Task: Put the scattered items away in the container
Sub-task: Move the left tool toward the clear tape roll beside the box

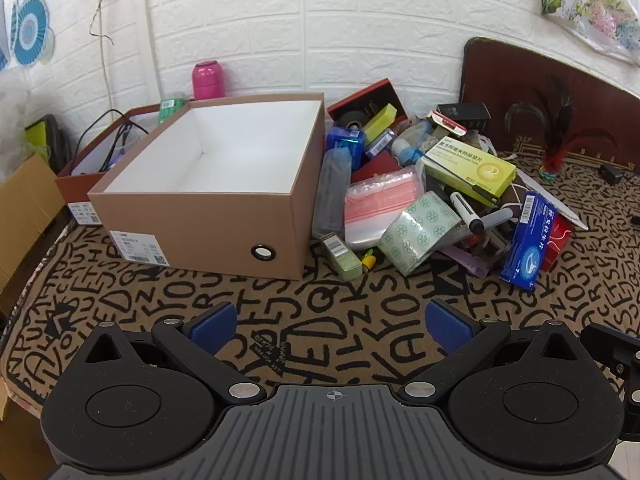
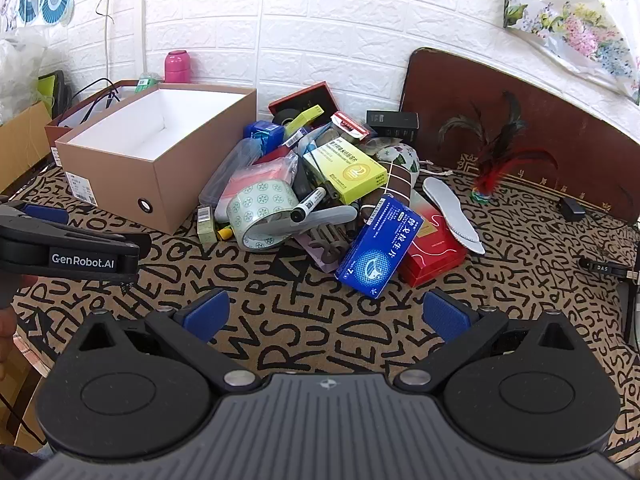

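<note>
A brown cardboard box [image 1: 200, 236] with a white, empty inside stands open on the patterned cloth; it also shows in the right wrist view as the box [image 2: 120, 184]. To its right lies a heap of items: a patterned tape roll [image 1: 420, 236] [image 2: 260, 208], a yellow-green medicine box [image 1: 470, 164] [image 2: 346, 172], a blue medicine box [image 1: 528, 248] [image 2: 378, 246], a red box [image 2: 434, 248], a black marker [image 2: 308, 204] and a pink packet in a clear bag [image 1: 376, 204]. My left gripper [image 1: 334, 328] is open, short of the box and heap. My right gripper [image 2: 326, 316] is open too, in front of the blue box.
A second box [image 1: 80, 168] with cables sits behind the brown one, a pink flask [image 1: 207, 80] by the brick wall. A white insole [image 2: 452, 212], a feather shuttlecock [image 2: 488, 184] and a dark wooden board [image 2: 500, 112] lie right of the heap. The left gripper's body [image 2: 68, 248] shows at left.
</note>
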### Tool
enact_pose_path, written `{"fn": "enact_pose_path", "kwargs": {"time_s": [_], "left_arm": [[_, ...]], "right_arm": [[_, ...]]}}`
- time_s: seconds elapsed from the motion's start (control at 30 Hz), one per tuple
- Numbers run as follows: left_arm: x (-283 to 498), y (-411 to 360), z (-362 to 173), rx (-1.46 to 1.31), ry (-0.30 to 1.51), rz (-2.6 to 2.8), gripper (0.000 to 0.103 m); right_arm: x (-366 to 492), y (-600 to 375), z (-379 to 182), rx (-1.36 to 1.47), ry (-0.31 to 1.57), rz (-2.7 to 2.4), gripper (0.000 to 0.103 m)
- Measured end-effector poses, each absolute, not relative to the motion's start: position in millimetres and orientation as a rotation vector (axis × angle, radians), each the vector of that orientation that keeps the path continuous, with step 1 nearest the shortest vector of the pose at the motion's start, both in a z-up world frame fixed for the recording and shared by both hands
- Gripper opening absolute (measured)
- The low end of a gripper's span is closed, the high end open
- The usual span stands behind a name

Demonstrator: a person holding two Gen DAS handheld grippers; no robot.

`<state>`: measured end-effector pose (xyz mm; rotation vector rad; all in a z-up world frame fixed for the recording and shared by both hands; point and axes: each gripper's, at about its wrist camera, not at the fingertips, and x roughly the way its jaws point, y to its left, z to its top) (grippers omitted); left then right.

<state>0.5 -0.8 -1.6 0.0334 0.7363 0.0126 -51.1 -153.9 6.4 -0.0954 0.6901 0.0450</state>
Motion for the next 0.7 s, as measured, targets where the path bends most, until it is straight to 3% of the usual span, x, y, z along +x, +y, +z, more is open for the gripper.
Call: {"fn": "enact_pose_path", "kwargs": {"time_s": [0.7], "left_arm": [[16, -1, -16, 0.028, 0.777, 0.007, 0.103]], "right_arm": [[-36, -152, -4, -0.106, 0.730, 0.048, 0.103]]}}
